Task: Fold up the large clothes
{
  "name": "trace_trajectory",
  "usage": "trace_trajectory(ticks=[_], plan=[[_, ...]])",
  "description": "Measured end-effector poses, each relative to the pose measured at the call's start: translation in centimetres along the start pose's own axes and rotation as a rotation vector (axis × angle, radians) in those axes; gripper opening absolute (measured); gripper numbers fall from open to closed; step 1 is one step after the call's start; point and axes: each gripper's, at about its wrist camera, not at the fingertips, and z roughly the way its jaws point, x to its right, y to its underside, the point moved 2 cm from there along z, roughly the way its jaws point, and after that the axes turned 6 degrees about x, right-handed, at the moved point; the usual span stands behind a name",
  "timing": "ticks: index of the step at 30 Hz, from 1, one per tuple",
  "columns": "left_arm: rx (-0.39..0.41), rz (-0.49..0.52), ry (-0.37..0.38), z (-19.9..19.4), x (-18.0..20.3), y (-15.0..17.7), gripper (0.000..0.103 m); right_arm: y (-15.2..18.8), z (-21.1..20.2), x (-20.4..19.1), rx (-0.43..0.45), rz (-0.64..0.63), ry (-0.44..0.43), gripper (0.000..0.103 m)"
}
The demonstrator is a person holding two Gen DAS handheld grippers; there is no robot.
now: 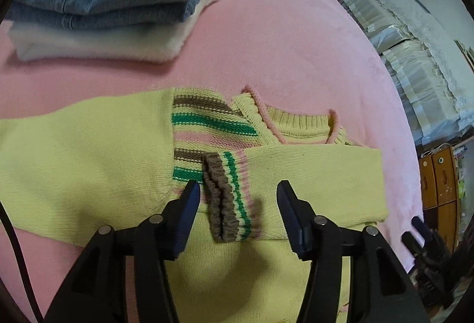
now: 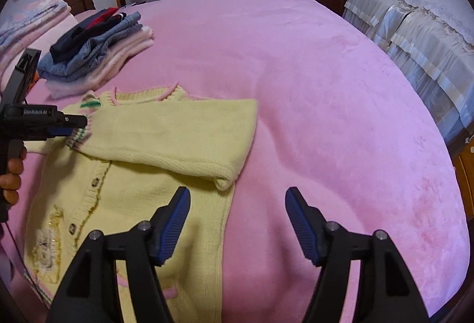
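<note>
Yellow cardigan (image 2: 124,192) spread at lower left on pink bedspread (image 2: 340,115), one sleeve (image 1: 311,175) folded across chest. Left gripper (image 1: 238,189) spread above striped cuff (image 1: 228,198); right gripper (image 2: 237,195) spread, empty. Folded stack (image 2: 97,56) upper left; wide bare bed rightward.

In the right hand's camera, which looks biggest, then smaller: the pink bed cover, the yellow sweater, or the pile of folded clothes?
1. Pink bed cover, it fills most of the picture.
2. Yellow sweater.
3. Pile of folded clothes, though it lies farther from the camera, so its real size is unsure.
</note>
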Motion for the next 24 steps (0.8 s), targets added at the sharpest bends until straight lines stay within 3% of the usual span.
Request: trace_trajectory(ticks=[2, 4, 5, 6, 7, 9, 12, 14, 16, 18, 19, 21, 24], plan=[[0.003, 0.017, -0.006, 0.1, 0.4, -0.1, 0.052, -0.9, -0.4, 0.5, 0.013, 0.05, -0.017, 0.08], [-0.016, 0.017, -0.019, 0.7, 0.5, -0.3, 0.05, -1.9, -0.5, 0.8, 0.071, 0.088, -0.058, 0.08], [-0.023, 0.013, -0.011, 1.1, 0.5, -0.3, 0.045, -2.3, -0.4, 1.1, 0.086, 0.104, -0.075, 0.08], [-0.032, 0.011, -0.008, 1.5, 0.3, -0.4, 0.032, -2.9, 0.2, 1.5, 0.091, 0.126, -0.079, 0.08], [-0.038, 0.01, -0.009, 1.8, 0.3, -0.4, 0.022, -3.2, 0.7, 1.6, 0.086, 0.136, -0.076, 0.08], [-0.037, 0.001, -0.008, 2.4, 0.3, -0.5, 0.015, -4.0, 2.9, 2.2, 0.035, 0.151, -0.041, 0.08], [-0.022, -0.008, 0.003, 2.3, 0.1, -0.7, 0.011, -4.9, 6.2, 2.5, -0.017, 0.134, 0.026, 0.076], [-0.008, 0.013, -0.009, 2.0, 0.5, -0.8, 0.01, -5.1, 8.3, 2.5, -0.057, 0.13, 0.015, 0.054], [0.009, 0.042, -0.026, 1.8, 0.9, -1.0, 0.009, -5.3, 10.4, 2.5, -0.106, 0.152, -0.017, 0.038], [0.042, 0.068, -0.054, 1.3, 2.1, -1.7, 0.008, -5.3, 12.1, 2.1, -0.135, 0.138, -0.033, 0.015], [0.063, 0.073, -0.062, 1.0, 2.0, -1.9, 0.008, -5.4, 12.2, 1.8, -0.128, 0.13, -0.023, 0.01], [0.098, 0.08, -0.083, 0.5, 1.8, -2.4, 0.008, -5.8, 11.2, 1.4, -0.064, 0.11, -0.002, 0.01], [0.024, 0.048, -0.107, 2.7, 0.0, -1.9, 0.008, -5.1, 11.7, 0.9, -0.073, 0.091, 0.02, 0.01]])
